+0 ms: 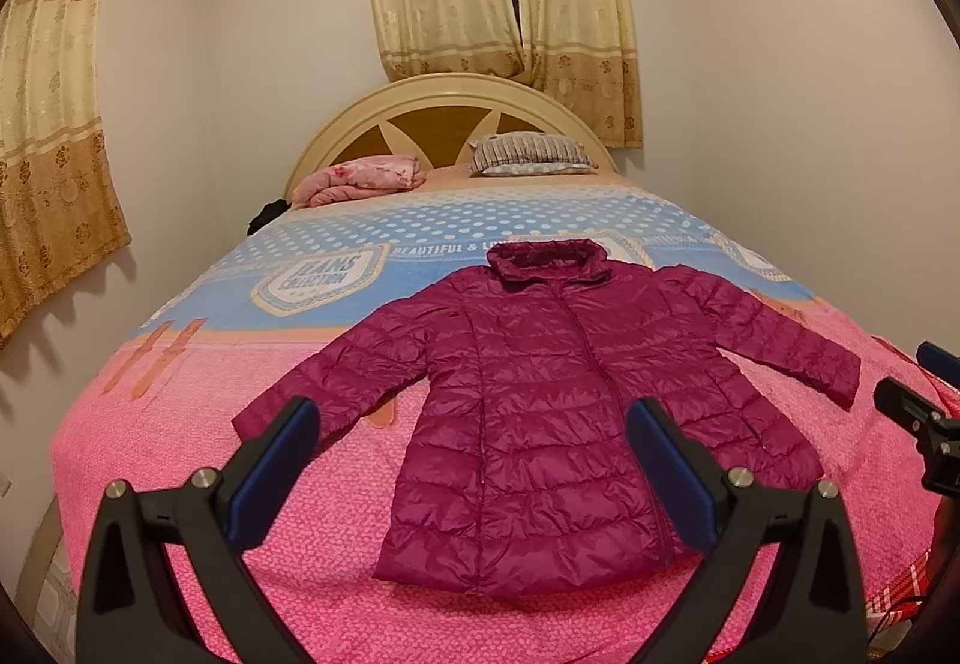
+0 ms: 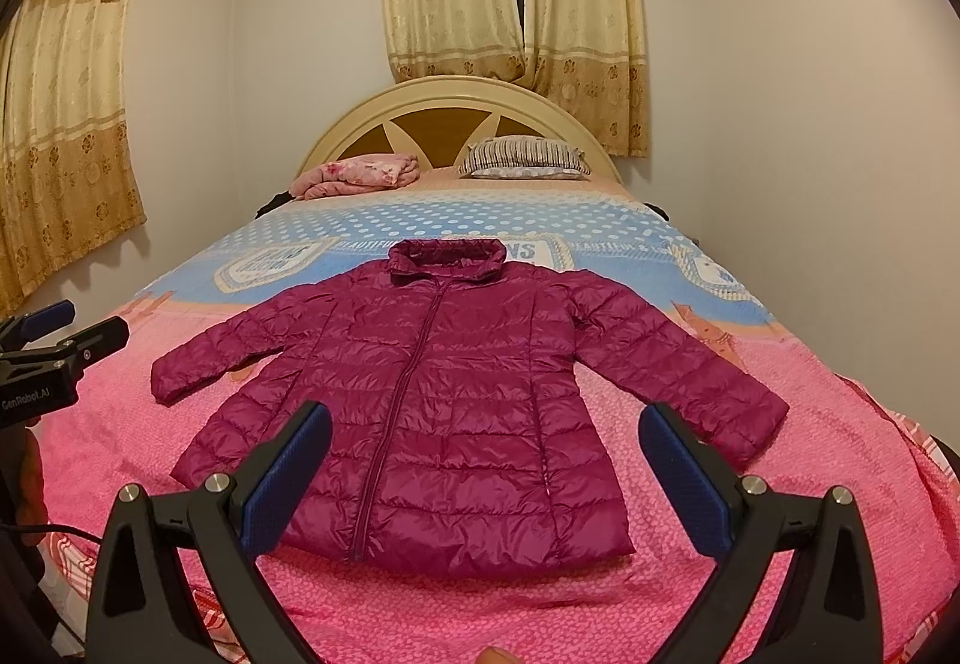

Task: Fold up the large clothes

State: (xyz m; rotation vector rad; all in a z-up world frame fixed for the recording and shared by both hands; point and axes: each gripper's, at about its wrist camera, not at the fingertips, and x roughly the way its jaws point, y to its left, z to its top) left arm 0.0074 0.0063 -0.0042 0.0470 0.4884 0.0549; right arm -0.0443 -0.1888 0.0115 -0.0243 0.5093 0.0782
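A: Where is the puffer jacket [image 1: 558, 400] from the grippers?

B: Just ahead of both, flat on the bedspread [image 1: 336, 532], collar far, hem near, long axis pointing away. The left gripper [image 1: 474, 478] and the right gripper [image 2: 486, 478] both have their jaws wide apart, holding nothing.

A: Which sleeve for which?

B: I think each takes the sleeve on its own side; there is free bedspread around.

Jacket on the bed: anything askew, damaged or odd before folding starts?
Nothing stands out. The magenta puffer jacket lies flat on the bedspread, front up, zipped, both sleeves spread outward, collar toward the headboard. No tears or stains show. The left gripper and right gripper are open, holding nothing.
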